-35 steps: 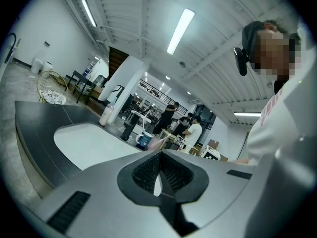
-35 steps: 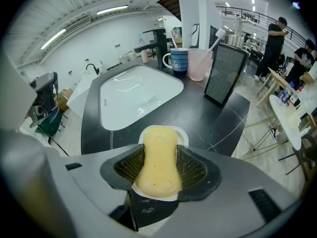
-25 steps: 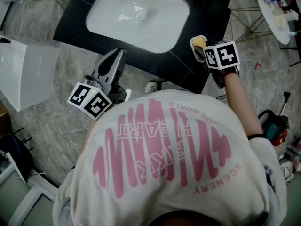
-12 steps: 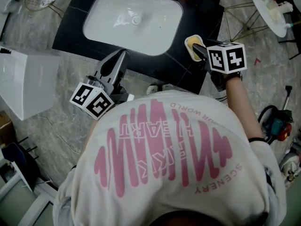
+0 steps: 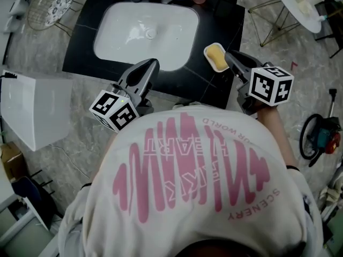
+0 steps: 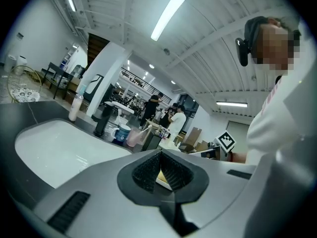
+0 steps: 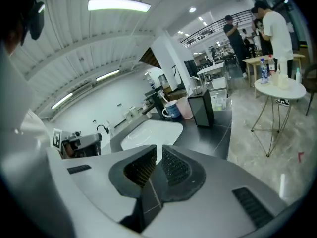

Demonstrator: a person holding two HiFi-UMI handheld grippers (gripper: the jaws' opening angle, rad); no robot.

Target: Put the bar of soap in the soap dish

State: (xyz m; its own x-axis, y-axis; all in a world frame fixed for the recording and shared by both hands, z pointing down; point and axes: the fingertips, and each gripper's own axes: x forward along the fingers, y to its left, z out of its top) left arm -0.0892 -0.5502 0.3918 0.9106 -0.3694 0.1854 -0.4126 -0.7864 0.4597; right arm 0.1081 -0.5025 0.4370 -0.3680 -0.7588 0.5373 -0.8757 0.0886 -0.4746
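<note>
Soap: a smooth yellow bar of soap (image 5: 215,55), rectangular with rounded corners, lies flat in a glossy white oblong soap dish (image 5: 206,51).
Place: the dish sits on the matte black countertop (image 5: 83,47), just right of the white glazed basin (image 5: 128,42).
Axis: the bar's long side runs from the counter's back toward its front edge, slanting slightly right, in line with the dish.
Left gripper: the grey plastic left gripper (image 5: 154,62) has ribbed black pads that meet at the tips (image 6: 159,152) and hold nothing.
Right gripper: the right gripper (image 5: 228,54) has jaws that have just been closing. Only a narrow slit remains (image 7: 157,150), with nothing in it.
Change: a second ago the right tips covered part of the dish. Now they sit beside it and the whole bar shows.
</note>
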